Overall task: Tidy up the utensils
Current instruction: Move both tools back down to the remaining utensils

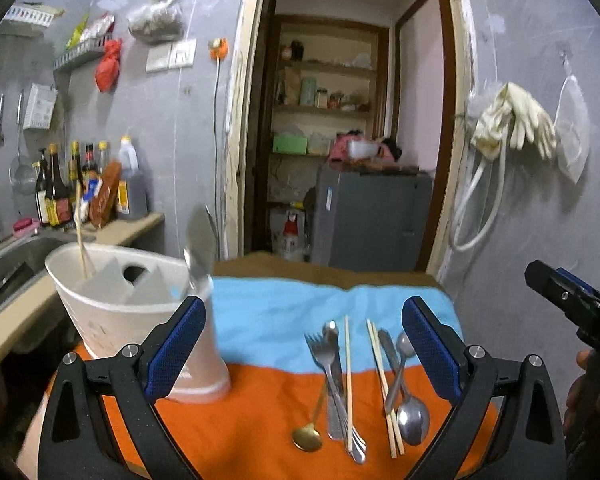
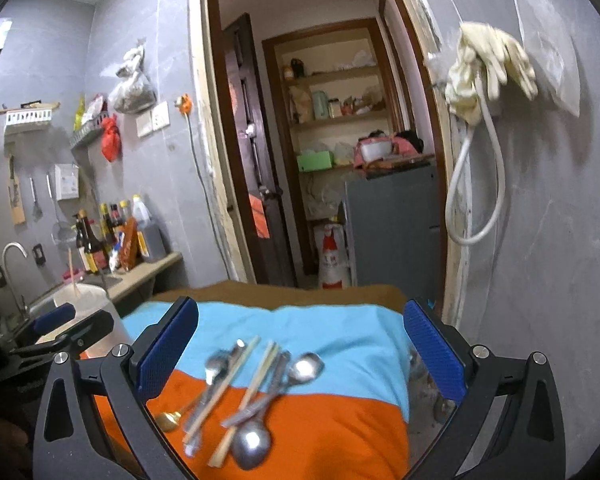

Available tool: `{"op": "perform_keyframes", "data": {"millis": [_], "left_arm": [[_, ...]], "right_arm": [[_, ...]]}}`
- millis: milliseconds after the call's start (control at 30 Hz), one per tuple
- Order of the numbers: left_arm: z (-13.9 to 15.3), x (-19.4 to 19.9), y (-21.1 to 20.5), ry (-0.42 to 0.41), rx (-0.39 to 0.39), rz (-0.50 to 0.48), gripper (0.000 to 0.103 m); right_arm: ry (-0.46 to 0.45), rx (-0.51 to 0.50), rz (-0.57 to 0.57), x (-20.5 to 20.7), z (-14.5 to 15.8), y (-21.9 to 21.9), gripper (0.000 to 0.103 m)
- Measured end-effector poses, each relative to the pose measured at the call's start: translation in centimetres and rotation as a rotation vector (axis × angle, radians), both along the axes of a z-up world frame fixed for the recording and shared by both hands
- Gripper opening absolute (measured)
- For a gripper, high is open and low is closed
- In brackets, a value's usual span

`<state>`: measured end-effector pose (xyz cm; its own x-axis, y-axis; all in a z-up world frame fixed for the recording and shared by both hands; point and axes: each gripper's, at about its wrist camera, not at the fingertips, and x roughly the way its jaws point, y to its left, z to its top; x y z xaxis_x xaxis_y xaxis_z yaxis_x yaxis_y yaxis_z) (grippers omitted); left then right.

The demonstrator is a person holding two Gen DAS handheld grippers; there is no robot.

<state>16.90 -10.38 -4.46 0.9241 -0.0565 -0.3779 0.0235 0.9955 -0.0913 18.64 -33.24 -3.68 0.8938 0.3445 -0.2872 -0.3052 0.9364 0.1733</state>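
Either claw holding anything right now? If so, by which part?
Nothing held. Left claw and right claw both stand open and empty above the cloth; the utensils lie loose on it.

I see open cloth (image 1: 268, 320) ahead of both tongs; the white holder (image 1: 140, 320) blocks my left, the wall (image 2: 540, 240) crowds my right, cutlery (image 1: 340, 384) lies between.

The shiny metal spoon (image 1: 198, 248) standing in the white plastic cup-shaped holder (image 1: 140, 320) is blurred, and the holder's front is partly hidden by the blue-padded left gripper (image 1: 302, 350).
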Motion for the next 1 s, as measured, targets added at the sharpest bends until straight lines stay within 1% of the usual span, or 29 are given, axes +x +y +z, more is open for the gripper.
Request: {"op": "perform_keyframes", "data": {"millis": [200,267,300,367,467,500,533,600,633,667,733,767,800,833,900,1000], "left_arm": [[-3.0,2.1,-0.9,0.123,-0.021,-0.016,0.096],[-3.7,3.0,-1.2,0.152,-0.023,-0.016,0.096],[-4.0,3.4,-1.4,0.162,-0.023,-0.018,0.096],[-4.4,4.0,-1.4,0.176,-0.023,-0.018,0.095],[-5.2,5.4,-1.6,0.210,-0.024,-0.023,0.087],[-5.5,6.0,-1.6,0.223,-0.024,-0.023,0.083],[-5.8,6.4,-1.6,0.237,-0.023,-0.023,0.080],[-6.3,7.3,-1.5,0.268,-0.020,-0.023,0.069],[-6.7,7.9,-1.5,0.291,-0.023,-0.027,0.067],[-7.0,8.4,-1.4,0.313,-0.031,-0.034,0.062],[-7.8,9.5,-1.1,0.370,-0.056,-0.050,0.057],[-8.1,10.0,-0.9,0.395,-0.071,-0.058,0.052],[-8.5,10.5,-0.6,0.420,-0.092,-0.068,0.048],[-8.5,10.8,-0.5,0.433,-0.105,-0.072,0.047],[-9.0,11.4,-0.2,0.461,-0.132,-0.087,0.041],[-9.2,12.1,0.1,0.487,-0.166,-0.098,0.035]], "right_arm": [[0.100,0.014,0.051,3.0,-2.8,-1.7,0.103],[0.149,0.026,0.068,4.3,-3.7,-1.9,0.102],[0.169,0.030,0.077,4.9,-4.0,-2.0,0.101],[0.214,0.037,0.099,6.2,-4.8,-1.9,0.091],[0.286,0.021,0.132,8.1,-6.0,-1.4,0.079],[0.300,0.022,0.142,8.5,-6.3,-1.3,0.077],[0.324,0.029,0.157,9.1,-6.8,-1.1,0.075],[0.358,0.026,0.179,10.0,-7.6,-0.7,0.074],[0.379,0.018,0.190,10.6,-8.0,-0.4,0.070],[0.401,0.018,0.208,11.1,-8.5,-0.1,0.067],[0.447,0.028,0.242,12.0,-9.5,0.3,0.063],[0.479,0.033,0.262,12.5,-10.0,0.5,0.059],[0.504,0.034,0.278,12.8,-10.4,0.7,0.057],[0.519,0.034,0.286,13.0,-10.6,0.8,0.055],[0.533,0.044,0.299,13.3,-10.8,0.6,0.053],[0.543,0.052,0.309,13.7,-11.0,0.5,0.048]]}}
